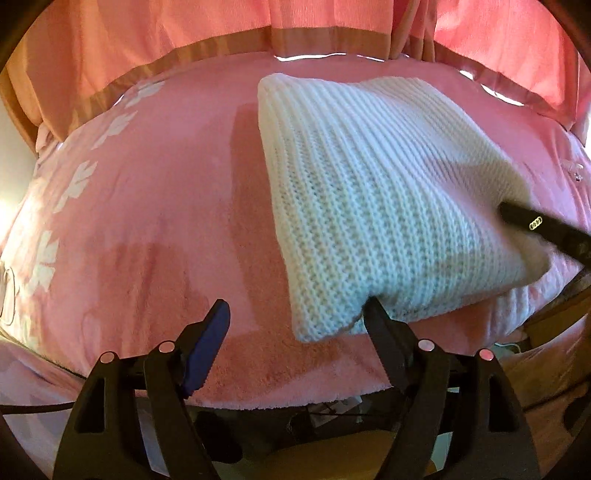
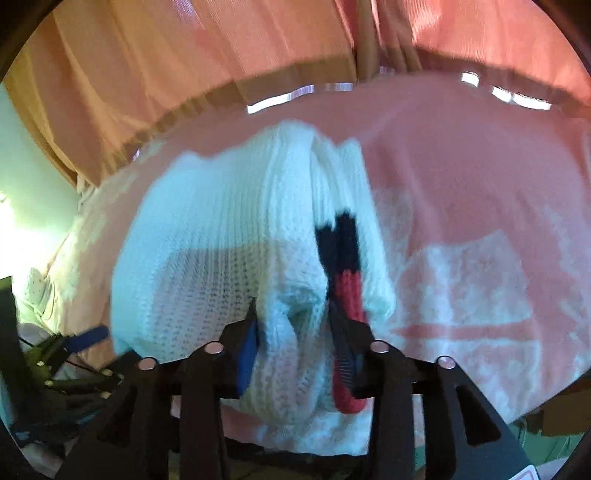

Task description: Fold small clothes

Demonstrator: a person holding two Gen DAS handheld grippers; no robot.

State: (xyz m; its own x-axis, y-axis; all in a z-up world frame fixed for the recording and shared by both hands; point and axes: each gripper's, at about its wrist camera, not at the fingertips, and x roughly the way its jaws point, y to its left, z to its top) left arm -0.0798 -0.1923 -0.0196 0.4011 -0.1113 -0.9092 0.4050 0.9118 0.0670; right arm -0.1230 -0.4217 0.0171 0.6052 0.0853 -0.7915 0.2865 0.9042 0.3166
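Observation:
A folded white knit sweater (image 1: 376,195) lies on a pink plush blanket (image 1: 155,229). My left gripper (image 1: 295,314) is open at the sweater's near left corner; its right finger (image 1: 384,332) touches the sweater's near edge, its blue-padded left finger (image 1: 210,343) is over bare blanket. My right gripper (image 2: 291,332) is shut on a bunched fold of the sweater (image 2: 221,240), beside a navy and red knit strip (image 2: 343,266). The right gripper also shows in the left wrist view (image 1: 543,227) as a dark bar at the sweater's right edge.
Pink curtains (image 1: 221,33) hang behind the blanket's far edge. The blanket's front edge (image 1: 277,400) drops off just ahead of my left gripper, with dark cables and clutter (image 1: 325,421) below. The left gripper shows at lower left in the right wrist view (image 2: 85,339).

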